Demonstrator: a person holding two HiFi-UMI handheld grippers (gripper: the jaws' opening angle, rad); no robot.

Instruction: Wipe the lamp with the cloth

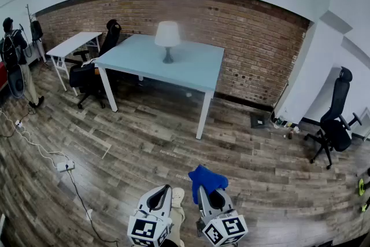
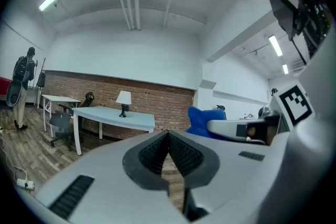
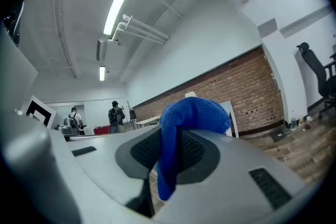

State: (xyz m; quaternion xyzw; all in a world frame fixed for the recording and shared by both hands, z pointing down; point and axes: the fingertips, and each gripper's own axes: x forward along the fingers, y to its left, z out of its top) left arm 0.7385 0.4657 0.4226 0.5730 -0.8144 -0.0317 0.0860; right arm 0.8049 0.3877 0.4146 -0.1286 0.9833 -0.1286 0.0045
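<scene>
Right claw [image 3: 169,150] pinched the blue cloth [image 3: 193,113], which bulged above the pads and hung down as a strip between them. Left claw [image 2: 168,150] was pressed together at its tips, with nothing between the pads. In the head view both claws were low over the wooden floor [image 1: 144,136], side by side, with the cloth draped over the front of the right one. The lamp [image 1: 167,39], white-shaded on a dark stem, stood upright on the pale blue surface [image 1: 196,69], well apart from both claws and from the cloth. The surface stood on white legs before a brick wall [image 1: 248,37]. A black chair [image 1: 91,71] stood at its left end, with a smaller white desk [image 1: 72,43] beyond it. A second chair [image 1: 335,121], also black, stood at far right near the white wall. A person [image 1: 14,58] with a backpack stood at far left. A white cable [image 1: 40,150] with a power strip lay on the floor at left.
</scene>
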